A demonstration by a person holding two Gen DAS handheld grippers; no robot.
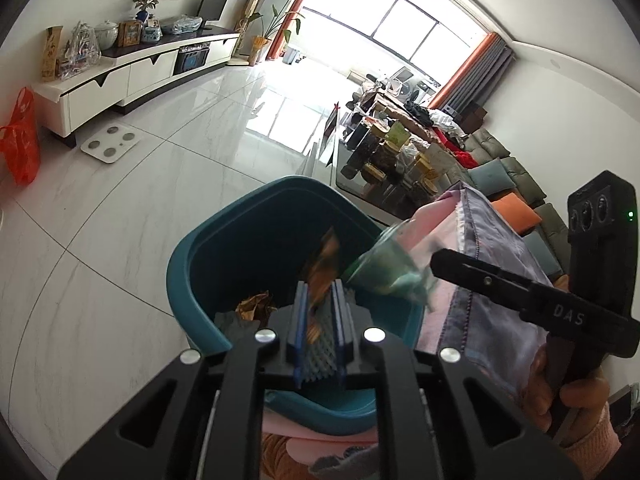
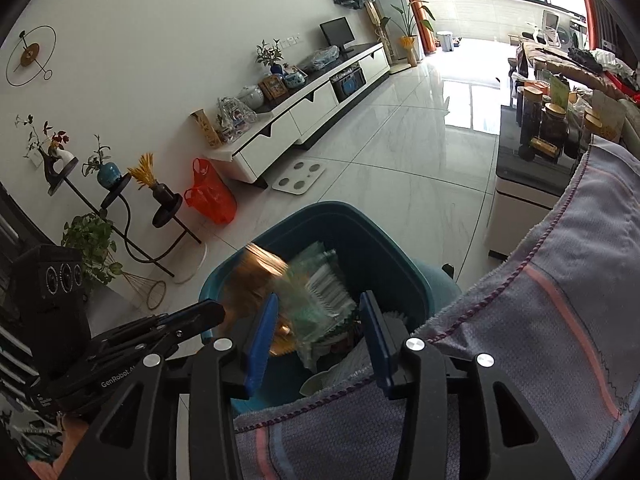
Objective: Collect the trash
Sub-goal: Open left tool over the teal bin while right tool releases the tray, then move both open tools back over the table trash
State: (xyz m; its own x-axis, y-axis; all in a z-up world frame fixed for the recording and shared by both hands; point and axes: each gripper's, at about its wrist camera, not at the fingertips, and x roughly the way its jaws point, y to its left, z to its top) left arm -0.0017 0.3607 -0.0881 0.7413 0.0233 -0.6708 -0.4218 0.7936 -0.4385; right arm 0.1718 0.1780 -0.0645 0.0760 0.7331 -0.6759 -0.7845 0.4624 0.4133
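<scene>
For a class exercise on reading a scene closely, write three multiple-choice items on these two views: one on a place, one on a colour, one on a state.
1. Where is the bin?
A. on the cabinet
B. on the floor, below both claws
C. on the sofa

2. What colour is the bag by the white cabinet?
A. red-orange
B. green
C. black

3. How stand the right claw's jaws?
A. apart
B. pressed together
C. shut on a cloth

Answers: B, both views look down into it; A, plainly red-orange; A, the blue pads stand apart over the bin.
</scene>
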